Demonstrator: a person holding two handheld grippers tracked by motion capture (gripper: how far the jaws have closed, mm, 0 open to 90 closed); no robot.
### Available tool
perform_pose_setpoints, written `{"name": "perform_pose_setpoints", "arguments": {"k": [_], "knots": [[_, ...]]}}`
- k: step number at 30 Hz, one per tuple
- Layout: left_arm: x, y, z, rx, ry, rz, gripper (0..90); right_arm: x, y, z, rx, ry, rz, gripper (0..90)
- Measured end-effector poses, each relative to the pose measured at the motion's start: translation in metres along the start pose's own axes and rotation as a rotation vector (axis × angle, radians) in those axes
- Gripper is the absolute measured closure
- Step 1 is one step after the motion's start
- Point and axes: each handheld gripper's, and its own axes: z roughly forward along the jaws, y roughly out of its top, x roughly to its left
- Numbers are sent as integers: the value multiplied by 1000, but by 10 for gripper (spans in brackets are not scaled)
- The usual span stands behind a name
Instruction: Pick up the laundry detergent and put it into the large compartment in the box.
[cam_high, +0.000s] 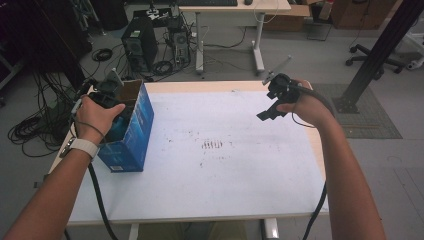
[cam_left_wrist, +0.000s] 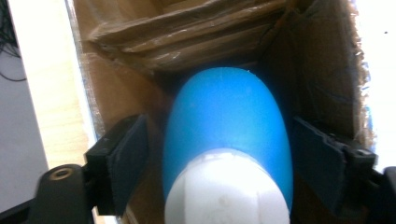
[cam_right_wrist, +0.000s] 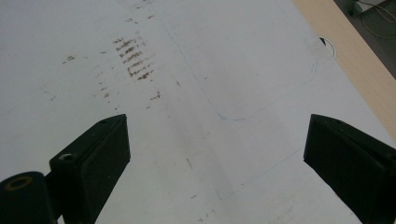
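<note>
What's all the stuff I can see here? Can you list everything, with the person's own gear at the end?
Box: one, blue outside, brown cardboard inside, open-topped, at the table's left edge.
Bottle: one, blue with a white end, inside the box, between the left gripper's jaws.
Table: one, white top with brown smudges, wooden edge.
Computer tower: one, black, on the floor beyond the table.
Left gripper: one, black, reaching into the box, jaws apart.
Right gripper: one, black, held above the table's right side, jaws wide apart.

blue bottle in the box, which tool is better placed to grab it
Left. The left tool sits in the box, jaws open either side of the blue bottle. The right tool hovers over the table, apart.
</note>
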Motion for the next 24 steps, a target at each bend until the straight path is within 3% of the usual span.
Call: {"name": "perform_pose_setpoints", "arguments": {"k": [16, 24], "knots": [[-2, -2, -8, -18, -3, 13, 198, 3, 0, -2, -6, -1, 0, 72], [-2, -2, -13, -23, 1, 19, 142, 4, -1, -4, -5, -3, 0, 72]]}}
